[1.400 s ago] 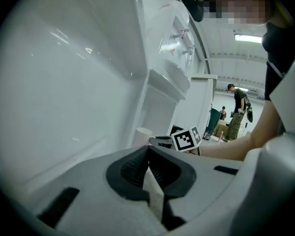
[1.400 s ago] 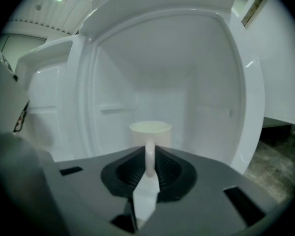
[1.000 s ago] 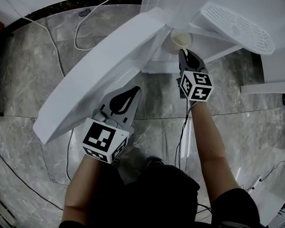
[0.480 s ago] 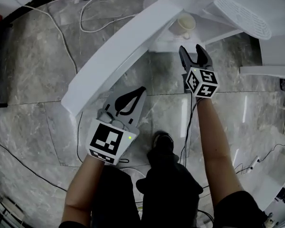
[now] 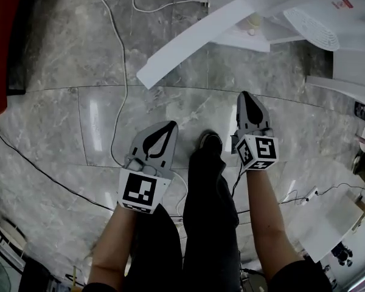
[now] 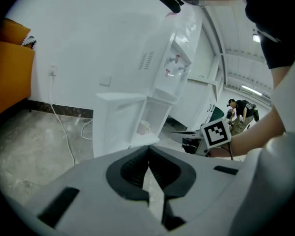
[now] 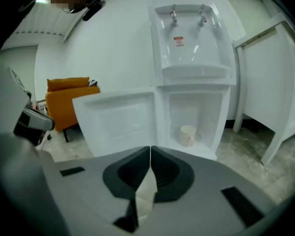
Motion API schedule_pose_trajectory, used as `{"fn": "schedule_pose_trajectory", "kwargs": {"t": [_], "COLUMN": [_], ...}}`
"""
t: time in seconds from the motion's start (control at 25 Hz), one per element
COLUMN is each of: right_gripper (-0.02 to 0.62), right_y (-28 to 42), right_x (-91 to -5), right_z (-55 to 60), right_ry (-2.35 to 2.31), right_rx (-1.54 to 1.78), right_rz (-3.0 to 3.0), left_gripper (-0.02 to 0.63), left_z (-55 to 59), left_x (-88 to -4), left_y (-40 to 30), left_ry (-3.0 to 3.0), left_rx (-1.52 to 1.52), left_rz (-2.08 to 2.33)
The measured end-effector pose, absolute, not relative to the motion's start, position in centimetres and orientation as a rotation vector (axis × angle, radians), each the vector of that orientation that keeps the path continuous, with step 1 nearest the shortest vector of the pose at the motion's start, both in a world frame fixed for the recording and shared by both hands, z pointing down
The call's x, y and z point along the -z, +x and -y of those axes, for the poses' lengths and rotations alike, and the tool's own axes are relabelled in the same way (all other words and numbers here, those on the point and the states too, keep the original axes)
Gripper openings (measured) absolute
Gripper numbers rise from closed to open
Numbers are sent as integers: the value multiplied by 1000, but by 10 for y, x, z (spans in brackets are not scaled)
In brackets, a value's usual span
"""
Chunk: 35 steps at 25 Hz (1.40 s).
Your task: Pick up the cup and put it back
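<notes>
While both your grippers hang over the floor (image 5: 61, 102), well apart from the dispenser (image 7: 191, 43), neither of them holds anything. Your right gripper (image 7: 150, 149) has its jaws together, tip against tip; they have just been closing, and nothing is between them. Your left gripper (image 6: 148, 149) looks the same (jaws touching at the tips, empty).

The cup (image 7: 187, 134) stands upright in the low compartment (image 7: 206, 107) of the dispenser, on the compartment's bottom and touched by no gripper. The door (image 7: 120, 117) of this compartment is swung wide open, to the left in the right gripper view. Above the compartment you see two taps (image 7: 173, 14) over a shallow tray.

The floor is of grey marble tiles, glossy, with light reflected in it. A white cable (image 5: 118, 59) runs across it at your left side. Your shoe (image 5: 210, 142) shows between the two grippers in the head view. An orange chair (image 7: 69, 100) stands by the white wall, beside the open door. Far behind, in the left gripper view, a person (image 6: 241, 109) is bent over something.
</notes>
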State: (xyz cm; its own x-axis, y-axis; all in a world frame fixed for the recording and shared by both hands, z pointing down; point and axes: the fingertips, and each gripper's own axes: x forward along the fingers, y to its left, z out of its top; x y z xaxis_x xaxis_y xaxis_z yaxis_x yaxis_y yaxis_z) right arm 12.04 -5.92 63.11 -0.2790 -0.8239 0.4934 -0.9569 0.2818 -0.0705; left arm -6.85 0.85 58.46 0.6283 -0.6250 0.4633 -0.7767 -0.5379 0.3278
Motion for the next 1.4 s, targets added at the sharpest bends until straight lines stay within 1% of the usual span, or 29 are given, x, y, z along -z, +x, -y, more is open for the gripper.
{"fn": "schedule_pose_trajectory", "kwargs": {"t": [0.16, 0.48, 0.64, 0.84, 0.96, 1.16, 1.28, 1.4], "right_gripper": [8, 6, 6, 6, 6, 6, 6, 6], "right_y": [109, 114, 127, 143, 140, 135, 127, 104], "right_x": [-558, -381, -293, -201, -161, -102, -75, -56], "right_z": [24, 28, 52, 53, 42, 22, -3, -39], "right_ry": [1560, 1652, 1812, 1918, 1911, 1986, 2071, 2163], "right_rx": [-591, -564, -550, -562, -519, -422, -392, -384], "right_rz": [2181, 2159, 2149, 2135, 2149, 2133, 2110, 2085], "left_gripper": [9, 9, 9, 9, 9, 9, 9, 9], "left_z": [-15, 5, 34, 34, 20, -8, -30, -54], "left_x": [-515, -350, -256, -150, -111, -68, -46, -29], "left_y": [-96, -143, -145, -115, -102, -101, -112, -139], "left_ry": [2314, 2270, 2345, 2424, 2448, 2466, 2511, 2541], "left_rx": [-386, -371, -342, -263, -234, -178, -183, -189], "left_rz": [1144, 1258, 1287, 1231, 1182, 1093, 1022, 979]}}
